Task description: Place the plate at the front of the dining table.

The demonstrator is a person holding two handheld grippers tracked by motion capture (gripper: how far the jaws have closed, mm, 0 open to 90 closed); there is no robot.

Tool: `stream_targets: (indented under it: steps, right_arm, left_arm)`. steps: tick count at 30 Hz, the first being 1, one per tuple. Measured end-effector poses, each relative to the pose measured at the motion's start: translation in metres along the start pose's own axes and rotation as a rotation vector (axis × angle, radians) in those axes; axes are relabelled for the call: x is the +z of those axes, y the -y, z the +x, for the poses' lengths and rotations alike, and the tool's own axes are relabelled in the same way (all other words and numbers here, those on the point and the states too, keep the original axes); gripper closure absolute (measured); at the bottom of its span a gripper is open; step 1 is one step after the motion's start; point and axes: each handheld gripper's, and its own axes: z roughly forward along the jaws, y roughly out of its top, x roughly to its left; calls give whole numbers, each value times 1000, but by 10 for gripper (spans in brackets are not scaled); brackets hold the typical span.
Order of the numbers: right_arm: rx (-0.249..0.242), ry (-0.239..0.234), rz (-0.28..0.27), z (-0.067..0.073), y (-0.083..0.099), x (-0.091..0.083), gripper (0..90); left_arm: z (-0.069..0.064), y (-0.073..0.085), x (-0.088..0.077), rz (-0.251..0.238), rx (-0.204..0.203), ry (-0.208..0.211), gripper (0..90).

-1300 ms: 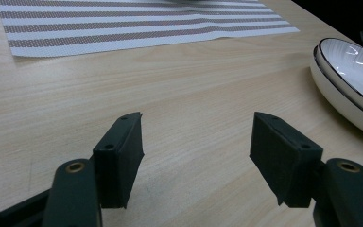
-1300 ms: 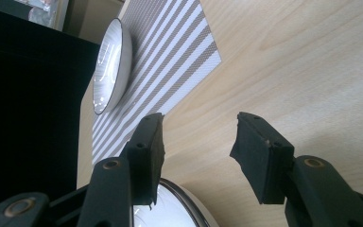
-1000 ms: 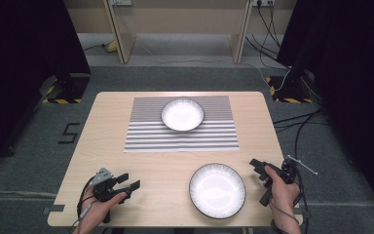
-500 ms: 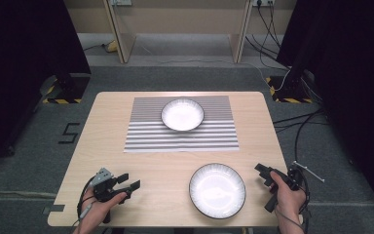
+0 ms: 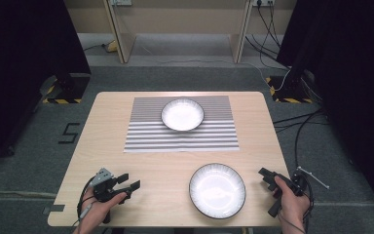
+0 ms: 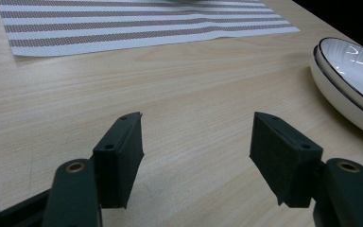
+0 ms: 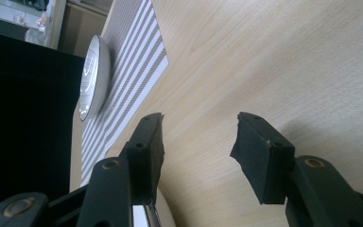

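My right claw hangs wide and empty just beside the near plate at the surface's front edge; my left claw gapes wide, well apart.

Both hands come in from the 6 o'clock edge. The left claw sits low at about 7 o'clock, jaws spread wide with nothing between them, pointing toward 3 o'clock. The right claw is over at 5 o'clock, rolled on its side, jaws also apart and empty.
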Motion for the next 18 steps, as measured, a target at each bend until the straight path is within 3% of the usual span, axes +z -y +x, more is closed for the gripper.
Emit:
stream_targets:
  steps: [18]
  right_arm:
    - [19,-8,-6,-11,4,-10,518]
  left_arm:
    - [-1,0,0,0,1,0,347]
